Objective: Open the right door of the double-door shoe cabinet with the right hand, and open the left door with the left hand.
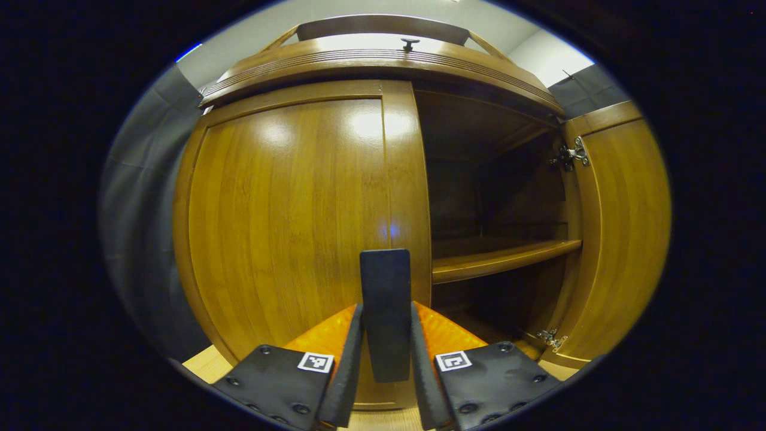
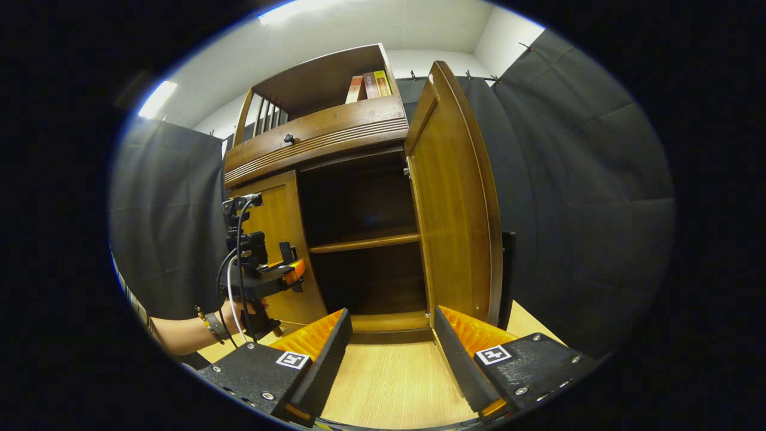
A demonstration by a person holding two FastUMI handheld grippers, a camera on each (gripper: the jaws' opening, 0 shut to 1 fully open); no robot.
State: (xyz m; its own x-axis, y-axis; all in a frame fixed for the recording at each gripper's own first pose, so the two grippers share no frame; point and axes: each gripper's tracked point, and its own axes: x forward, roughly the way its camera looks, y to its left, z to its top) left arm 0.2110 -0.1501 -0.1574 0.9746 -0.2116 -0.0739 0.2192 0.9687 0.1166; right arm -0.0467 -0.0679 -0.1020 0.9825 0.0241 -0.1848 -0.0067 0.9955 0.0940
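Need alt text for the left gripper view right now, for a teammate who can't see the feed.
The left gripper is shut on the black handle of the closed left door of a wooden shoe cabinet. Beside it, the right door stands open, showing a bare shelf in the dark interior.

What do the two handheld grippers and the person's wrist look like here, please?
Each gripper has black textured jaws with ribbed inner faces, orange translucent plastic behind them, and a small square black-and-white marker per side: left gripper, right gripper. Seen from outside in the right gripper view, the left gripper carries a black camera stack with black and white cables. The wrist wears a dark beaded bracelet.
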